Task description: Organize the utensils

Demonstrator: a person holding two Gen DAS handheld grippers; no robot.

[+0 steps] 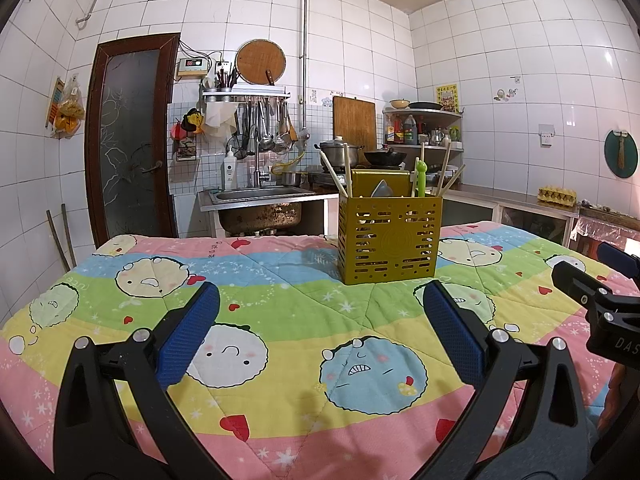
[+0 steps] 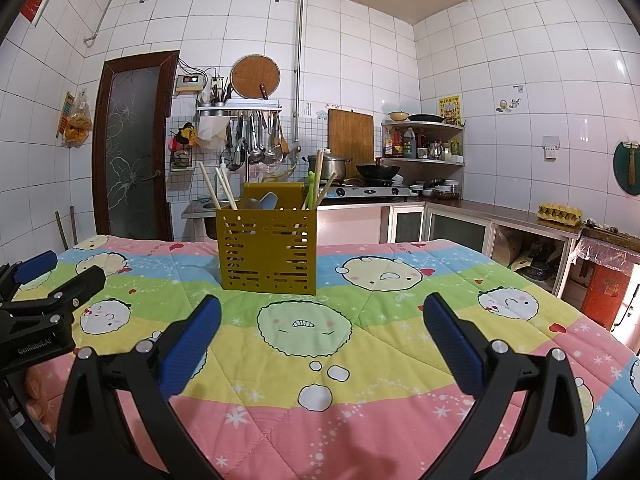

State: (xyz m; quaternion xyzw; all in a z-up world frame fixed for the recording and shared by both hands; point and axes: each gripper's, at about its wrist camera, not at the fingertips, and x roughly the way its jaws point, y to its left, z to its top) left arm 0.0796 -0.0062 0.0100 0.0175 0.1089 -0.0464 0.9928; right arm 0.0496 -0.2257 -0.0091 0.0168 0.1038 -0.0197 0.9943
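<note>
A mustard-yellow perforated utensil holder [image 1: 389, 238] stands upright on the cartoon-print quilt; it also shows in the right wrist view [image 2: 267, 250]. In it stand wooden chopsticks [image 1: 334, 172], a grey spoon [image 1: 383, 189] and a green utensil [image 1: 421, 178]. My left gripper [image 1: 320, 300] is open and empty, a short way in front of the holder. My right gripper [image 2: 322, 314] is open and empty, in front and to the right of the holder. Each gripper shows at the edge of the other's view, the right one [image 1: 588, 276] and the left one [image 2: 52, 276].
The quilt [image 1: 280, 320] covers the whole table. Behind it are a steel sink [image 1: 260, 196], hanging ladles, a stove with a pot and wok [image 2: 378, 172], and a counter [image 2: 520, 216] along the right wall. A door stands at the back left.
</note>
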